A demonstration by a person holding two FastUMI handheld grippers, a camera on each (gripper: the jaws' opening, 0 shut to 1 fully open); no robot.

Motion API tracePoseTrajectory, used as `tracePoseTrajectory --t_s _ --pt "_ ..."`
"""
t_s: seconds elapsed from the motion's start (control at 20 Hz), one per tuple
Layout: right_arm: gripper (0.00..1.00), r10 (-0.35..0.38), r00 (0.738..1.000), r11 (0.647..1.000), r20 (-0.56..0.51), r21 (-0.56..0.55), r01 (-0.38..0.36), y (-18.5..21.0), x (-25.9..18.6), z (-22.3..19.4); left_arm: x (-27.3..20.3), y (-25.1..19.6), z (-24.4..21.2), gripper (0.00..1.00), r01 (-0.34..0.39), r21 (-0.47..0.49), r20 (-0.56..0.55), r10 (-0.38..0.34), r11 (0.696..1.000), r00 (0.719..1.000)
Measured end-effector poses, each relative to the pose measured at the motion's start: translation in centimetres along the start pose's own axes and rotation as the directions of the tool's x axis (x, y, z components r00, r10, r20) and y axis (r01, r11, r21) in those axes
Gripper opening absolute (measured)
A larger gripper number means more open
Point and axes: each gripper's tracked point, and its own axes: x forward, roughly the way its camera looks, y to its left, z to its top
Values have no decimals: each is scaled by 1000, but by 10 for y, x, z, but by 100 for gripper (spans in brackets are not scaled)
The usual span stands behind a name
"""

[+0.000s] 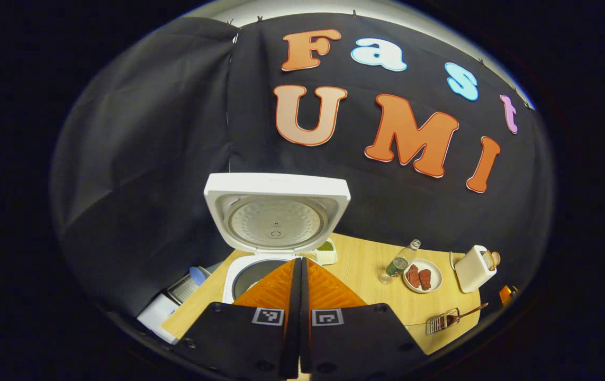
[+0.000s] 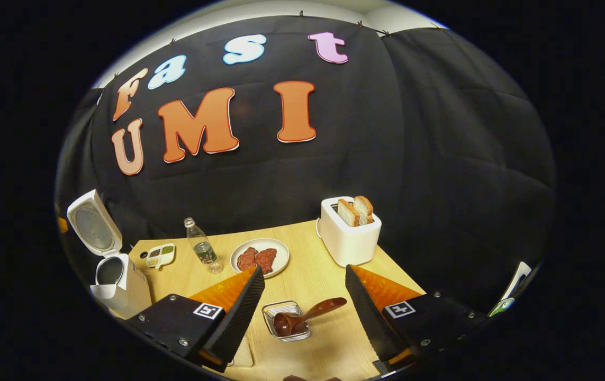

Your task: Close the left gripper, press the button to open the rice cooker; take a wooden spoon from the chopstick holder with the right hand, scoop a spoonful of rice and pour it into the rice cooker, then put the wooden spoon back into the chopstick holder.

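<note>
The worktop [image 2: 307, 275] is seen across the lower centre of the right gripper view. The rice cooker [image 1: 276, 233] is shown with its lid raised at the centre of the left gripper view, the inner pot exposed below; the opening step is judged complete. The left gripper [image 1: 300, 275] is held just before the pot, its fingers pressed together on nothing. The right gripper [image 2: 305, 296] is seen with fingers wide apart, hovering above the chopstick holder [image 2: 287, 320] at lower centre. The wooden spoon [image 2: 307, 313] is lying tilted in the holder (bowl inside, handle projecting to the right) and has not yet been grasped. A toaster [image 2: 349, 233], a plate of meat [image 2: 260, 256] and a bottle [image 2: 202, 250] are set behind. A slip is judged possible: the slanted handle could pivot between the fingers, or the light holder could be dragged along.
</note>
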Motion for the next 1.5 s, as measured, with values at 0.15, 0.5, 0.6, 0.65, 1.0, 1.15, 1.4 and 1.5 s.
tracePoseTrajectory --t_s 0.15,0.5,0.6,0.65,1.0,1.15,1.4,1.5 --pt "95 5 999 1000 -48 14 -5 -6 10 -18 -19 0 18 6 -48 58 79 43 997 996" --pt "94 20 990 997 -138 72 -10 -18 34 -54 -60 -27 33 58 -65 174 201 29 983 979" --pt "95 30 985 996 -171 84 -16 -20 47 -65 -68 -34 30 68 -70 213 209 25 975 978" --pt "95 45 981 994 -189 103 -26 -17 53 -70 -74 -38 29 68 -70 223 213 21 972 977" --pt "85 149 955 973 -256 211 -96 -5 68 -106 -93 -38 33 85 -119 238 249 58 964 967" --pt "68 168 958 966 -232 234 -113 4 74 -105 -96 -38 30 89 -123 253 249 58 960 967" --pt "29 140 963 948 -229 313 -64 7 85 -107 -93 -33 32 89 -116 259 255 47 959 966" --pt "20 124 966 945 -225 325 -46 10 81 -105 -89 -30 35 89 -116 262 262 45 958 964"
